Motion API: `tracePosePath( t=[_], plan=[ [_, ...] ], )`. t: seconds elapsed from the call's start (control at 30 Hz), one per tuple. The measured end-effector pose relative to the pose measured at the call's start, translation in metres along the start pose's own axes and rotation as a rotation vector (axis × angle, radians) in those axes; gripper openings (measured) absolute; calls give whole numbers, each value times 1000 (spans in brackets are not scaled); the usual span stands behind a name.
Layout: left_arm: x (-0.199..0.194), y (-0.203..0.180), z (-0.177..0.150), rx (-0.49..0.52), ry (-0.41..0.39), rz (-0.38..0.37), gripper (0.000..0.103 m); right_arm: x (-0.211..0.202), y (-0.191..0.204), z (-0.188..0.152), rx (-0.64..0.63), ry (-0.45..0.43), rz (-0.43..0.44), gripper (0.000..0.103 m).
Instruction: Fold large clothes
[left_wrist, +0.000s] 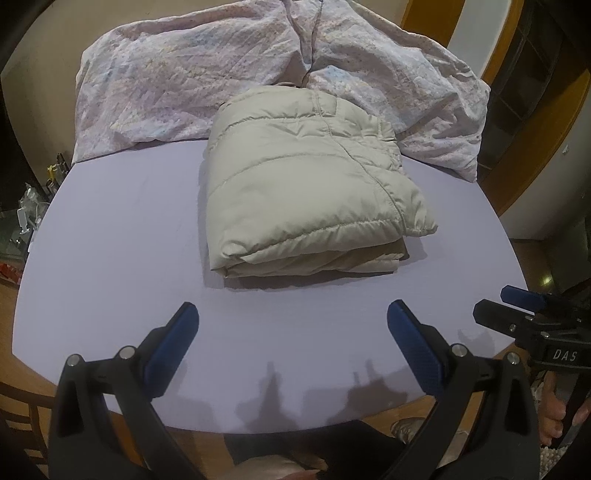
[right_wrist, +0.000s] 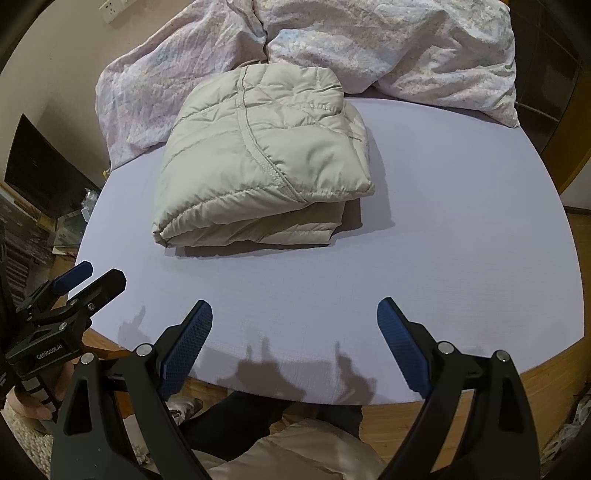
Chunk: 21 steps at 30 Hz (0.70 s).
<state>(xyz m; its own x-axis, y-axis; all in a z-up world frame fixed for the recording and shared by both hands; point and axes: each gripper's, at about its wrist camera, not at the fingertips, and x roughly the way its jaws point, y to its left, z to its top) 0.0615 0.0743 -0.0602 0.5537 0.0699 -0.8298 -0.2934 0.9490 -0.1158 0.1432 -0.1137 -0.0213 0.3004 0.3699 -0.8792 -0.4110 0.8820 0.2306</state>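
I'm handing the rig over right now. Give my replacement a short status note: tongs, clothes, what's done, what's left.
Left tongs: open, empty, above the near edge of the lilac table.
Right tongs: open, empty, alongside.
Beige puffer jacket: folded into a compact stack mid-table; looks finished.
Patterned quilt: crumpled at the far edge, touching the jacket's back, not folded.
Left to do: probably the quilt, if it counts.

Folded jacket (left_wrist: 306, 184) on table (left_wrist: 122, 258) centre; rumpled bedding (left_wrist: 177, 85) behind, touching jacket's far edge.
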Motion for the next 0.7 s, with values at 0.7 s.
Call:
tracePosePath(
  t=[0.7],
  plan=[
    [-2,5,-3,-16,0,7,101,2,5,-4,-4,5,12,93]
  ],
)
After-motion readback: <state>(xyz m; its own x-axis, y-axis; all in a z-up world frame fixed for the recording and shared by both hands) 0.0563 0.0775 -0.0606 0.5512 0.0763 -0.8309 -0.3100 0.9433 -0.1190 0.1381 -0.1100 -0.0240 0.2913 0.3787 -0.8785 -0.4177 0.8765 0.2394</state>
